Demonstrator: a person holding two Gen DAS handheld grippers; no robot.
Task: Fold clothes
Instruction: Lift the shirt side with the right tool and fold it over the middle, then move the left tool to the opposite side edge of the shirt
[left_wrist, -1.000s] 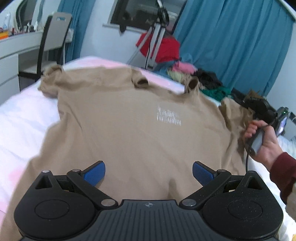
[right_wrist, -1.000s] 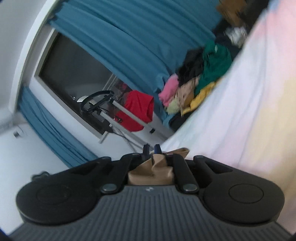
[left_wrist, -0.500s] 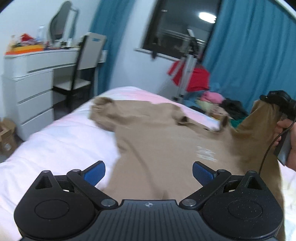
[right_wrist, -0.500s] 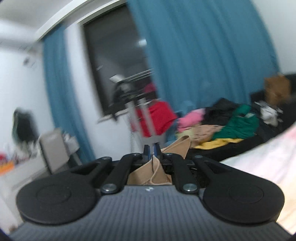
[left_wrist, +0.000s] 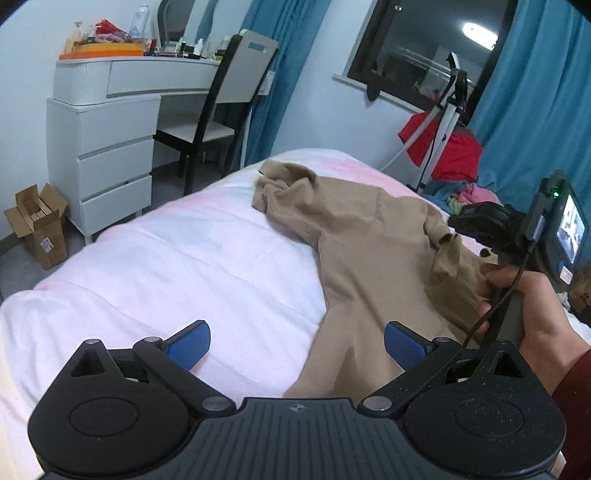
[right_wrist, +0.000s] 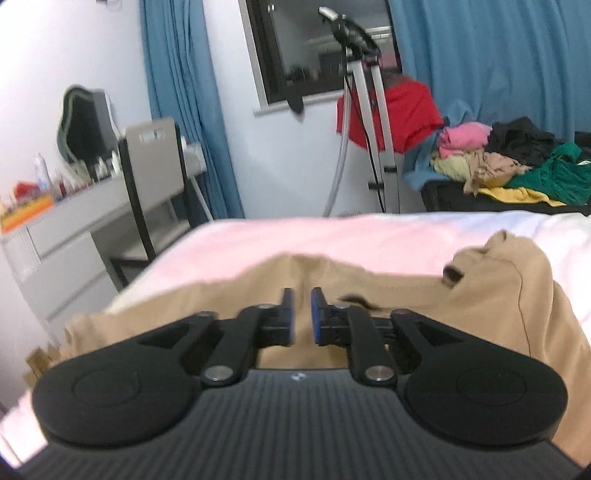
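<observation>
Lying half folded on the pink bed (left_wrist: 177, 258), the tan shirt (left_wrist: 362, 236) has nothing on it. The right gripper (right_wrist: 302, 314) has just been opening (nothing between its pads), and the left gripper (left_wrist: 295, 341) hovers wide open. A dresser (left_wrist: 107, 155) and chair (left_wrist: 221, 110) stand beyond the bed.

From the left wrist view, the pale pink-and-white quilted bed cover (left_wrist: 177, 266) lies bare from nine to twelve o'clock, free to cross. At two o'clock the rumpled tan cotton shirt (left_wrist: 362, 236) covers the bed, and the bare hand (left_wrist: 532, 299) gripping the black handle blocks three o'clock (sleeve included).
</observation>
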